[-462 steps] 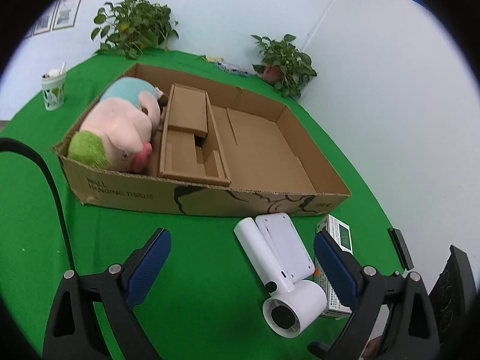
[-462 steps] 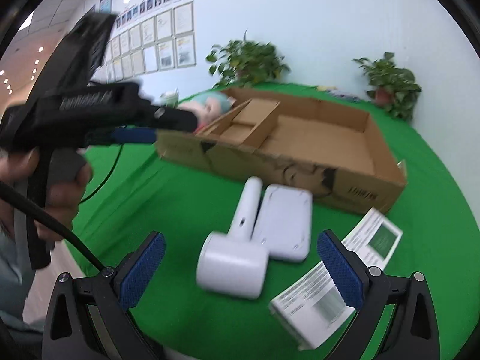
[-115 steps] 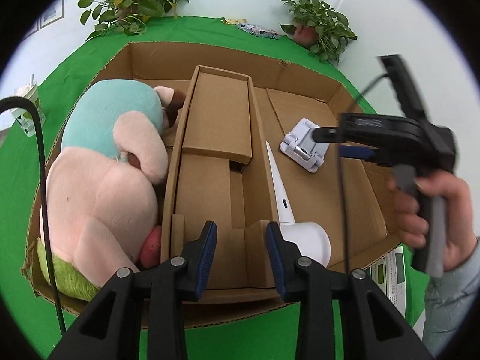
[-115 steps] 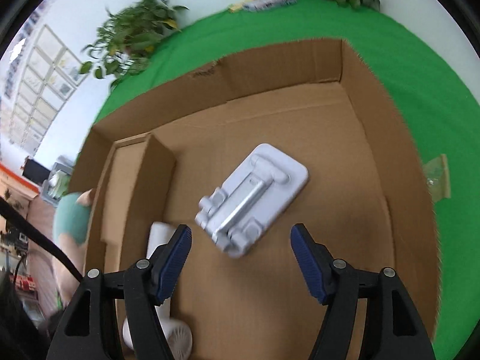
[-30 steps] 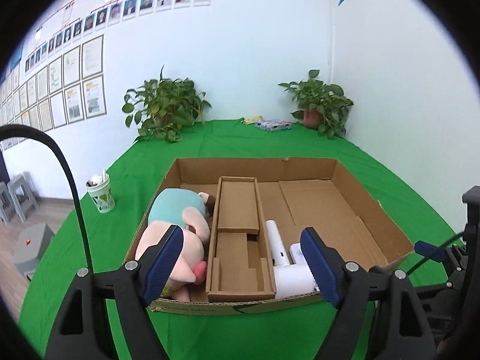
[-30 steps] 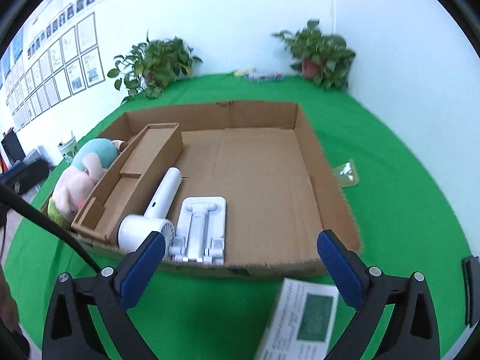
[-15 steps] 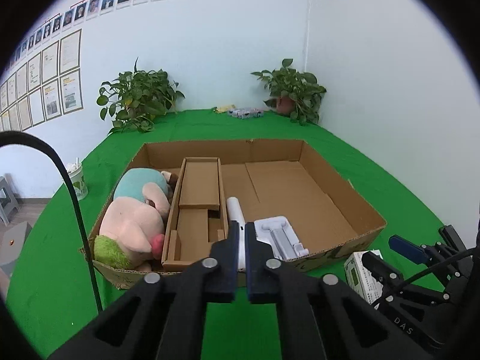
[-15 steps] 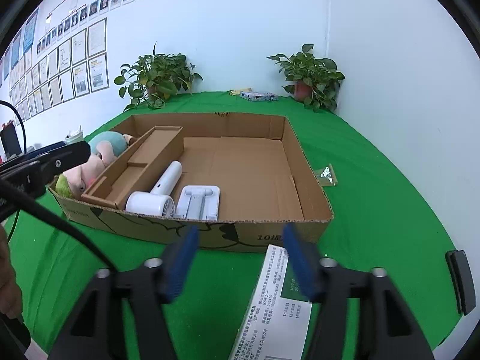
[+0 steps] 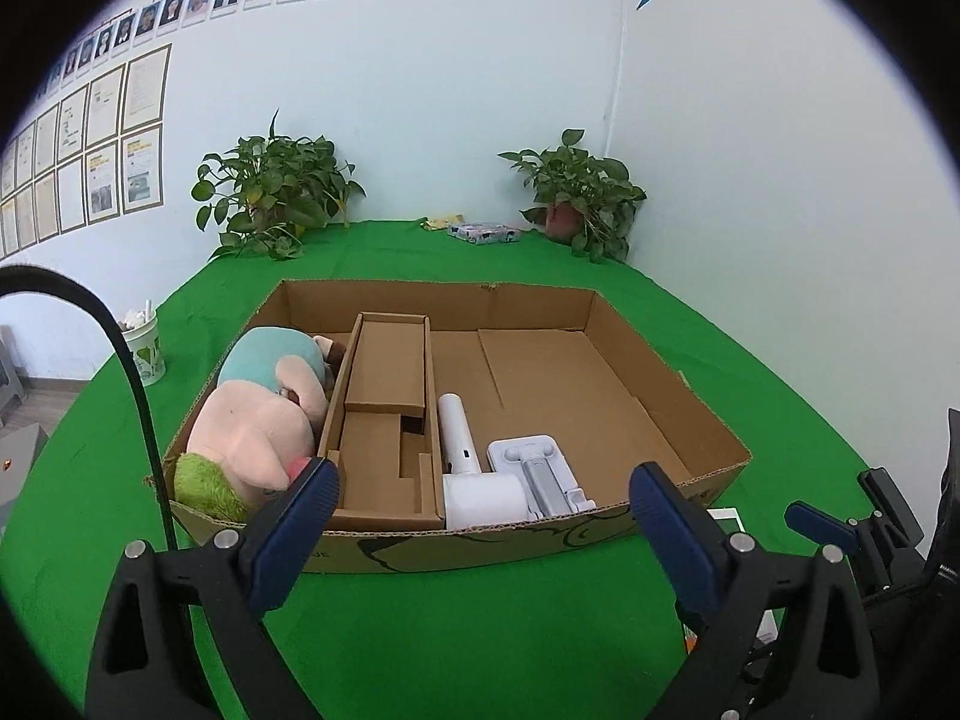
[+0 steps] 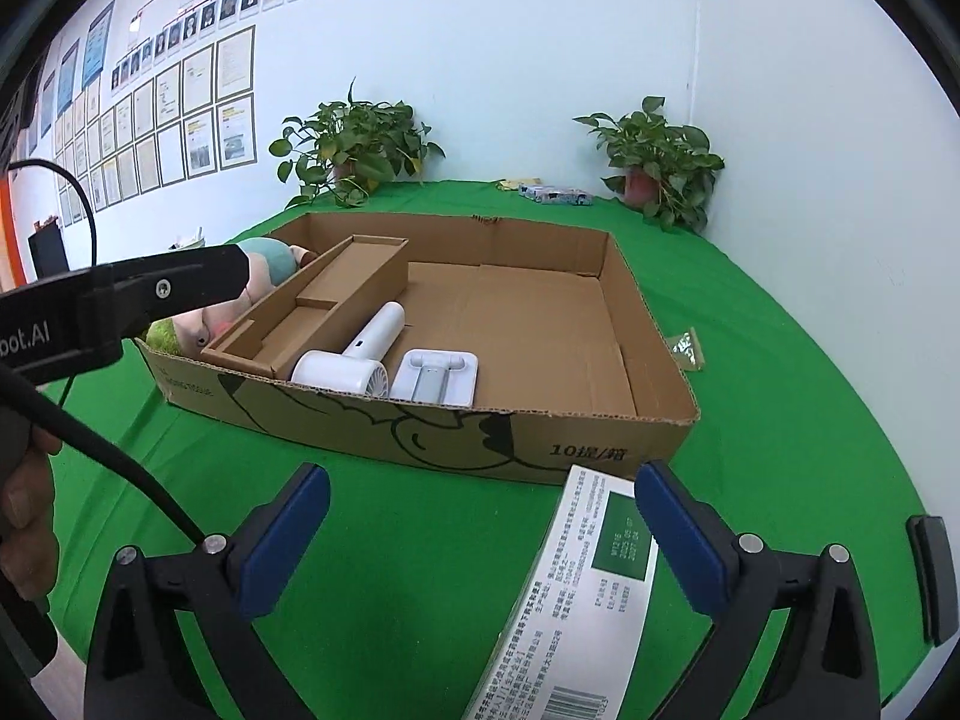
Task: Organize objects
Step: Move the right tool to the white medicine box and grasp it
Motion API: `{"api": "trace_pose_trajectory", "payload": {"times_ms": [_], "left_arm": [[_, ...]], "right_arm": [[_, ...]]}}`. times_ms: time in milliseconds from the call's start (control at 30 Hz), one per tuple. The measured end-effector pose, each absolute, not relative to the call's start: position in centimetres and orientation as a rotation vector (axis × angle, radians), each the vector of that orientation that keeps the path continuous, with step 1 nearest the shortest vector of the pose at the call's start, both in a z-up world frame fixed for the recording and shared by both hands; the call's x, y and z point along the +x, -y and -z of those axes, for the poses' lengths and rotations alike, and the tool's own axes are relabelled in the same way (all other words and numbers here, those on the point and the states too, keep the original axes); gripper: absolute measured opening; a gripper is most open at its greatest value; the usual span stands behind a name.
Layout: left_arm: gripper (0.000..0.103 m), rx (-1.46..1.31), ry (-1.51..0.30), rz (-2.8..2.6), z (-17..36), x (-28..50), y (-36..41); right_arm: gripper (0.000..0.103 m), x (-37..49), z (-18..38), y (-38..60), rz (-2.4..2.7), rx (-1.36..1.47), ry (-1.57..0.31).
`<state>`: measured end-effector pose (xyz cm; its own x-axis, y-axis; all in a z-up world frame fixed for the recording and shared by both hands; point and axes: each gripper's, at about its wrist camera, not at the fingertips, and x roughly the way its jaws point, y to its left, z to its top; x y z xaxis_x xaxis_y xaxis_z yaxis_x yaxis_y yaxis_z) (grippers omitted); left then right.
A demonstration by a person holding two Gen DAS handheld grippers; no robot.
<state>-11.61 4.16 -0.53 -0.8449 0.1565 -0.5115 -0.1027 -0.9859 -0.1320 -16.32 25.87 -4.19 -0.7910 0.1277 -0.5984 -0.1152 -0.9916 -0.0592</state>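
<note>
A shallow cardboard box (image 9: 456, 546) lies on the green table. It holds a pink and teal plush toy (image 9: 252, 426), a cardboard insert (image 9: 384, 420), a white handheld fan (image 9: 474, 486) and a white folding stand (image 9: 540, 474). My left gripper (image 9: 483, 483) hovers before the box's near wall, its jaws opening with nothing between them. My right gripper (image 10: 480, 486) is also opening, low over the table. A white and green carton (image 10: 576, 588) lies under it, close to the right finger (image 10: 678, 534), and the pads do not press on it. The fan (image 10: 354, 360) and stand (image 10: 438, 378) show in the right wrist view too.
Two potted plants (image 9: 276, 192) (image 9: 576, 192) stand at the table's far edge with a small patterned packet (image 9: 483, 233) between them. A paper cup (image 9: 144, 348) is at the left. A clear packet (image 10: 687, 348) lies right of the box. A hand (image 10: 24, 516) holds the left gripper's handle.
Half a second ago the left jaws were shut and the right jaws narrowed; both now stand wide. The right view has drawn back and lower, so the carton looms larger.
</note>
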Motion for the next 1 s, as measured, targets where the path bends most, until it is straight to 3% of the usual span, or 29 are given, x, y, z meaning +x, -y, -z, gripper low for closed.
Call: {"api": "trace_pose_trajectory", "payload": {"times_ms": [267, 633, 667, 700, 733, 800, 967, 1000], "left_arm": [[0.097, -0.834, 0.129, -2.824, 2.1, -10.6, -4.2], [0.095, -0.996, 0.252, -2.59, 5.9, -11.7, -5.6], [0.095, -1.005, 0.253, -2.575, 6.0, -11.8, -5.7], [0.095, -1.014, 0.26, -2.559, 6.2, -11.8, -5.8], [0.095, -1.022, 0.268, -2.542, 6.3, -11.7, -5.9], [0.095, -1.036, 0.289, -2.507, 6.7, -11.7, -6.0], [0.095, -1.135, 0.414, -2.306, 8.8, -12.2, -6.6], [0.095, -1.164, 0.455, -2.247, 9.5, -12.4, -6.9]], "right_arm": [[0.102, -12.8, 5.0, -27.3, -2.843, -0.898, -0.017], [0.1, -13.3, 10.9, -29.3, -2.644, -1.215, -0.179], [0.094, -13.6, 11.2, -28.9, -2.639, -1.224, -0.148], [0.076, -13.8, 11.5, -28.6, -2.631, -1.236, -0.11], [0.069, -14.0, 12.0, -28.4, -2.622, -1.254, -0.079], [0.064, -14.1, 12.4, -28.2, -2.623, -1.268, -0.04], [0.067, -11.7, 11.3, -27.3, -2.8, -1.212, -0.072], [0.085, -11.1, 11.1, -26.9, -2.835, -1.199, -0.055]]}}
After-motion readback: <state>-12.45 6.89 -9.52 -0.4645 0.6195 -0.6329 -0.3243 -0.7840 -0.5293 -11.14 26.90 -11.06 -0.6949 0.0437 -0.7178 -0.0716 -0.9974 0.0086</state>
